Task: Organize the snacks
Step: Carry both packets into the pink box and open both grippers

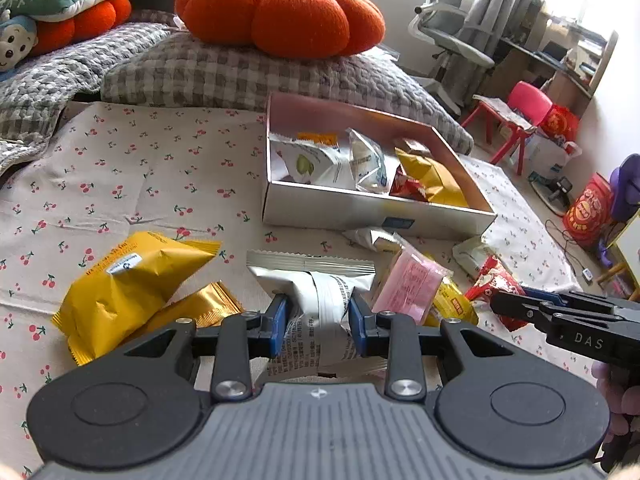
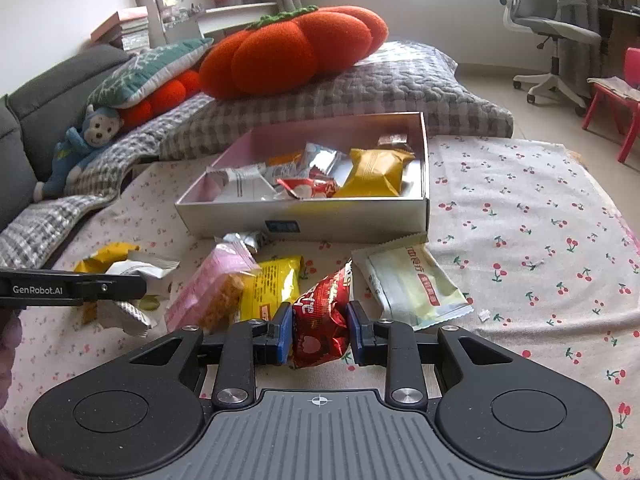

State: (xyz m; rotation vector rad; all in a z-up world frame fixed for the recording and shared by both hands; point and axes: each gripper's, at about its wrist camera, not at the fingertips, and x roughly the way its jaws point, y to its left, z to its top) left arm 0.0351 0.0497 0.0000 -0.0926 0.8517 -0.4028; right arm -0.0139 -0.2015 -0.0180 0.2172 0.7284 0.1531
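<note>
Left tool [image 1: 317, 322] clamps a white-and-silver snack packet [image 1: 316, 300] between its blue pads, pinching the wrapper across its middle so the film buckles; the right tool [image 2: 319, 334] is closed on a red snack packet [image 2: 320, 320] in the same way. Both packets sit low over the cherry-print cloth [image 2: 520, 240] — whether they are lifted clear of it or rest on it cannot be told.

Around the tools lies the unsorted remainder: two yellow packets [image 1: 132, 288] to the left of the white one, a pink packet [image 2: 208, 292] and a yellow packet with red print [image 2: 276, 284] between the two tools, and a pale green flat packet [image 2: 412, 284] just beside the right tool. Beyond them stands the open cardboard box [image 2: 320, 220], already holding several snacks, among them a gold-yellow packet [image 2: 372, 172] and a red packet [image 2: 308, 188]. An orange pumpkin cushion [image 1: 280, 12] rests on a checked quilt [image 1: 240, 76] behind the box.

The risks from here, as a judgement: both grips bite on slack, air-filled film rather than on the contents, so a packet could slide out on the way to the box — or its contents could be crushed if squeezed harder. The two tools work close together, and moving both toward the box at once could bring them into each other or sweep the loose packets aside. The box's near wall stands between the packets and the space inside; a low carry could catch its rim and shove the box back.
</note>
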